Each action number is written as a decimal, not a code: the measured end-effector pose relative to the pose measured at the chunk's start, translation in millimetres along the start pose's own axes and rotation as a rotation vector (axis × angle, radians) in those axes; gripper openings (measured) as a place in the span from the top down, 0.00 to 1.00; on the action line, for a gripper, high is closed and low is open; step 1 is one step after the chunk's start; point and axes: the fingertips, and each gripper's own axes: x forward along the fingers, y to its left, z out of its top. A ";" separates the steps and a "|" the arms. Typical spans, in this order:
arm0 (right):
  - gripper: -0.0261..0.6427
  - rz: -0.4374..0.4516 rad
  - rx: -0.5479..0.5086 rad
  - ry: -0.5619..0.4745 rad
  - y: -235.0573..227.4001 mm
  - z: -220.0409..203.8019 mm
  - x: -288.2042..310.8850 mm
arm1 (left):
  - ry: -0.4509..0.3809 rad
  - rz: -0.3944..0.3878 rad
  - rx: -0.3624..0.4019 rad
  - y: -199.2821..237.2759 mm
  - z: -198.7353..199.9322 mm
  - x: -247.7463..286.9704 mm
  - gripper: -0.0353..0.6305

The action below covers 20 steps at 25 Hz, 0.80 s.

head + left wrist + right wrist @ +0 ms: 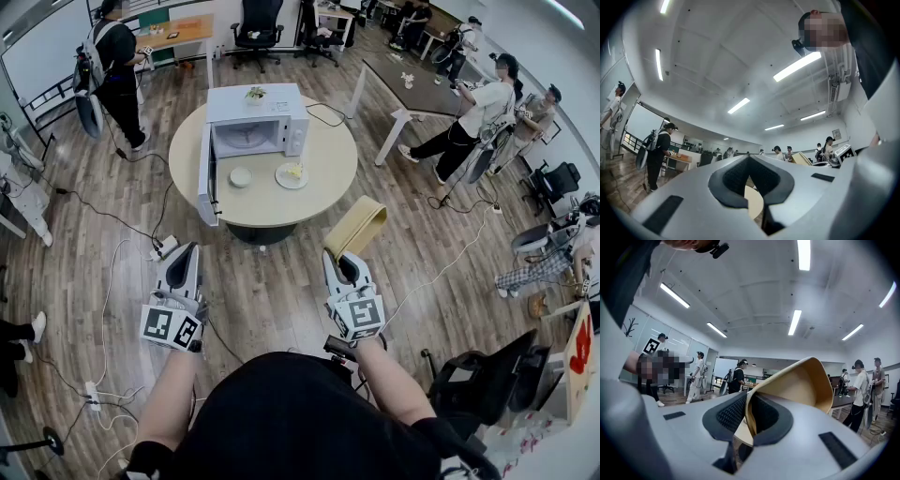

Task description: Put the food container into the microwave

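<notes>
Head view, with both gripper views. The right gripper [339, 261] has its fingers [725, 414] closed on one wall of the tan container [356, 225], pinching the thin rim between the pads. The container sticks out ahead of the gripper, carried level over the floor and well short of the desk [323, 183]. The rim hold probably leaves the body free to be slid in first. The left gripper [185, 255] has its fingers together with nothing between them and is kept low at the side, apparently not needed. The microwave [255, 120] stands on the desk with its door [205, 178] swung fully open, so the cavity is ready. A bowl [241, 176] and a plate [292, 175] lie in front of it and may need avoiding on approach.
</notes>
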 end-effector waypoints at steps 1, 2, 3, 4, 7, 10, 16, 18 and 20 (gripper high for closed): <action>0.89 0.000 -0.002 -0.002 0.2 1.6 0.8 | 0.001 -0.001 0.000 0.4 -0.3 0.1 0.92; 0.89 -0.001 -0.003 -0.004 0.3 3.0 1.6 | 0.001 -0.003 -0.001 0.9 -0.6 0.4 0.92; 0.89 -0.002 -0.005 -0.005 0.3 4.0 2.3 | 0.002 -0.004 -0.001 1.5 -0.9 0.6 0.92; 0.89 -0.005 -0.006 -0.004 0.3 4.4 3.1 | 0.002 -0.005 -0.001 2.1 -1.4 0.9 0.92; 0.89 -0.009 0.000 -0.005 0.4 2.9 3.5 | 0.006 -0.009 -0.007 3.4 -5.5 1.5 0.92; 0.88 0.010 0.026 -0.030 4.2 4.1 -0.2 | 0.014 -0.016 -0.017 4.0 -11.1 0.5 0.92; 0.88 0.030 -0.041 -0.048 19.6 10.8 -3.3 | 0.004 -0.031 -0.018 7.3 -9.7 -4.0 0.92; 0.88 0.033 -0.060 -0.052 25.8 12.6 -3.2 | 0.001 -0.032 -0.022 10.6 -9.3 -7.4 0.92; 0.88 0.032 -0.059 -0.048 33.8 13.5 -5.5 | 0.002 -0.038 -0.027 12.7 -9.8 -12.5 0.92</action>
